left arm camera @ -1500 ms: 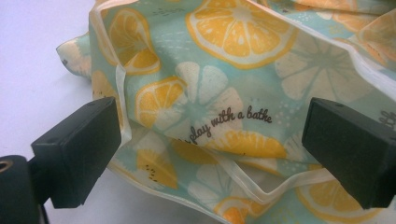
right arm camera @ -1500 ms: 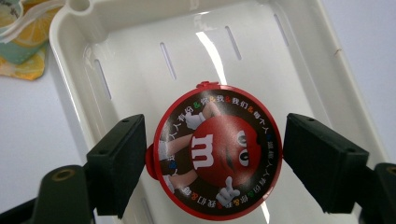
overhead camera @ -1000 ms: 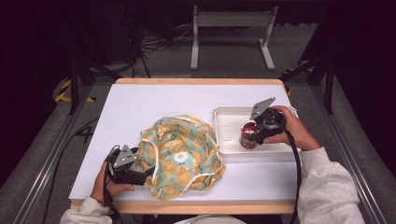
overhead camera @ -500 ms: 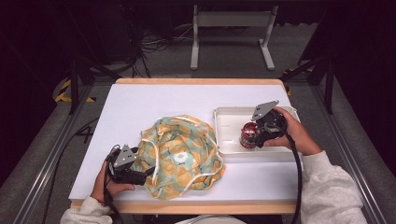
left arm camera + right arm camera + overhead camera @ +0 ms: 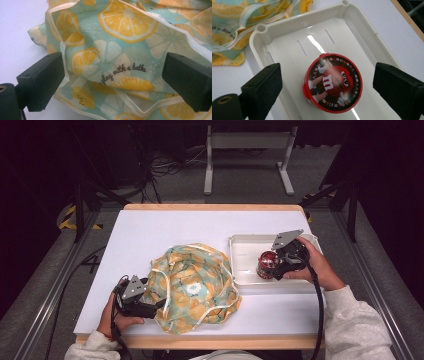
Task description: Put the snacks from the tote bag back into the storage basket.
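My right hand-held gripper (image 5: 274,266) hangs over the shallow white plastic tray with slotted floor (image 5: 240,251), and its jaws have just been opening. In the right gripper view they stand apart on either side of the round red tub with the cartoon candy lid (image 5: 333,82), with clear gaps, neither pad touching it. The tub sits upright on the tray floor near the tray's right end, so I judge it as set down and freed.

The risk here is on the way out. The jaws flank the tub closely enough that if I pull back at a slant, a pad could catch the red rim and tip or drag the tub toward the tray wall. Lifting straight away before moving sideways should avoid that. The glossy tray floor probably gives little grip, so even a light nudge may slide the tub.

My left hand-held gripper (image 5: 150,301) is at the left edge of the mint-green drawstring cloth bag printed with lemon slices (image 5: 195,287), on the white worktop (image 5: 165,227) just left of the tray. Its jaws are wide, with fabric and a white cord (image 5: 63,62) between them, nothing pinched. Closing there might grab only a loose fold, or the cord alone, and the bag's mouth could slump shut.
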A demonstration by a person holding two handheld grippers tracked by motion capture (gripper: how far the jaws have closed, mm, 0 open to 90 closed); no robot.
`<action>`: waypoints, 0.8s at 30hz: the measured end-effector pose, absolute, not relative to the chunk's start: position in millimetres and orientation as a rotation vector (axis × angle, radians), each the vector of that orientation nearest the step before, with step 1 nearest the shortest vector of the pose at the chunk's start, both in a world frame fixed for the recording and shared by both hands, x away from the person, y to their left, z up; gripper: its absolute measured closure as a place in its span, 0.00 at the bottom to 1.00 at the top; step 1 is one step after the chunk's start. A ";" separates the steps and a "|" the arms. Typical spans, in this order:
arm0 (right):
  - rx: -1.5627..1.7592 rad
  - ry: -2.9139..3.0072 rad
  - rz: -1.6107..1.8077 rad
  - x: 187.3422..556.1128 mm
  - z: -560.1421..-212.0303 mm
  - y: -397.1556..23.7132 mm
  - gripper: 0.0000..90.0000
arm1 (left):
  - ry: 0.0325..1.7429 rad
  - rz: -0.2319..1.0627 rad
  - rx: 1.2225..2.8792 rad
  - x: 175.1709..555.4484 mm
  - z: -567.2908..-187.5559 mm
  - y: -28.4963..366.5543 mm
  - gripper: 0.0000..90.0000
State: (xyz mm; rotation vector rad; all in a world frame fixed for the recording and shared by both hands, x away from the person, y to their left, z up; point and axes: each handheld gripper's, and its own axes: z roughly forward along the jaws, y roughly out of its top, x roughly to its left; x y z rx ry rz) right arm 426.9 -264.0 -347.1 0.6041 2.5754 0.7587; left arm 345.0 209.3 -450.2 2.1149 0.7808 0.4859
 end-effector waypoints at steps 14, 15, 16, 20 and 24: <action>0.654 2.501 0.817 414.1 -350.2 -277.2 0.12 | 0.780 0.484 2.118 345.3 -450.5 209.2 0.06; 0.660 2.493 0.823 413.1 -350.3 -278.2 0.12 | 0.779 0.484 2.117 345.4 -450.5 209.2 0.05; 0.657 2.490 0.827 412.5 -350.2 -279.2 0.12 | 0.780 0.479 2.117 345.4 -450.7 209.1 0.06; 0.659 2.481 0.824 409.1 -350.1 -282.0 0.12 | 0.779 0.484 2.118 345.2 -450.6 209.1 0.05; 0.670 2.468 0.820 406.1 -352.0 -285.6 0.12 | 0.778 0.479 2.120 345.6 -450.8 208.9 0.06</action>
